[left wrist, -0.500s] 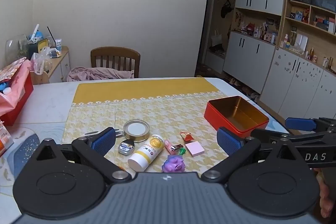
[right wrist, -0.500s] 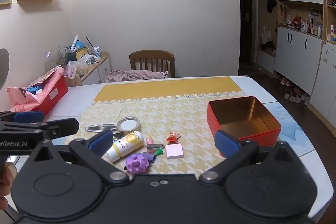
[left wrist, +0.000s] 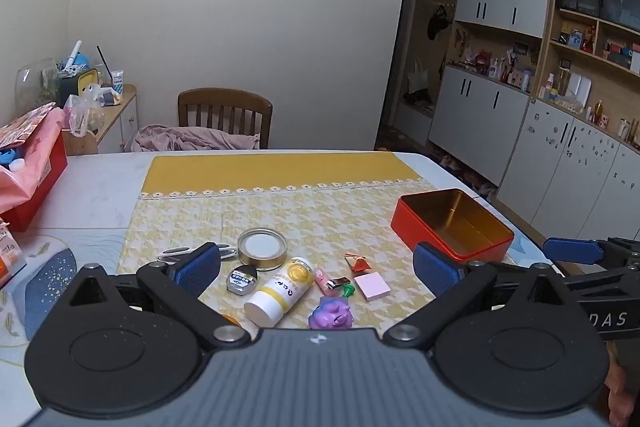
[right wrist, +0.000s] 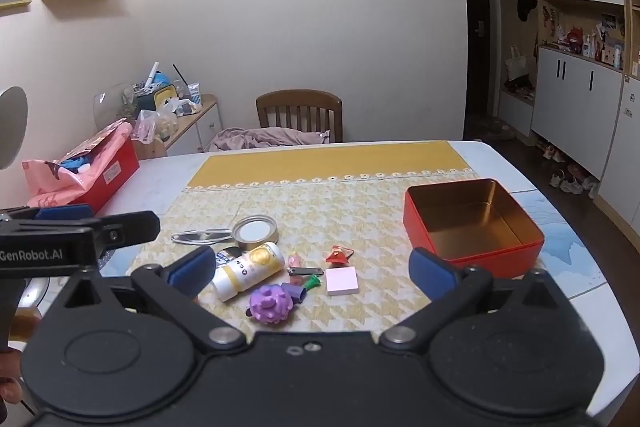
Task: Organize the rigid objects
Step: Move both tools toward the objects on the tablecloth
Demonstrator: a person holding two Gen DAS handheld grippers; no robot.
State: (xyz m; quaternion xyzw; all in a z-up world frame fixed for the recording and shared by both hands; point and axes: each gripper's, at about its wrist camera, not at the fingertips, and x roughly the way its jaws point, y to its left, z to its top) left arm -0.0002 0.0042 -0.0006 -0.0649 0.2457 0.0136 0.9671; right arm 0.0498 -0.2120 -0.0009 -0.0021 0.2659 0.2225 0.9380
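Note:
A red tin box (left wrist: 454, 227) (right wrist: 472, 225) stands open and empty on the yellow placemat at the right. Left of it lie small objects: a white and yellow bottle (left wrist: 280, 291) (right wrist: 248, 269), a purple toy (left wrist: 331, 313) (right wrist: 270, 303), a pink note pad (left wrist: 372, 286) (right wrist: 341, 280), a round tin lid (left wrist: 262, 248) (right wrist: 255, 230), a tape measure (left wrist: 241, 279), nail clippers (right wrist: 306, 271) and a red trinket (left wrist: 357, 262) (right wrist: 338, 255). My left gripper (left wrist: 316, 269) is open and empty above them. My right gripper (right wrist: 312, 269) is open and empty too.
A red box with pink wrapping (left wrist: 28, 171) (right wrist: 90, 171) stands at the table's left side. A wooden chair (left wrist: 225, 117) with cloth on it is behind the table. White sunglasses (right wrist: 200, 235) lie beside the lid. Cabinets line the right wall.
Both grippers have shifted only slightly; the objects on the mat have not moved.

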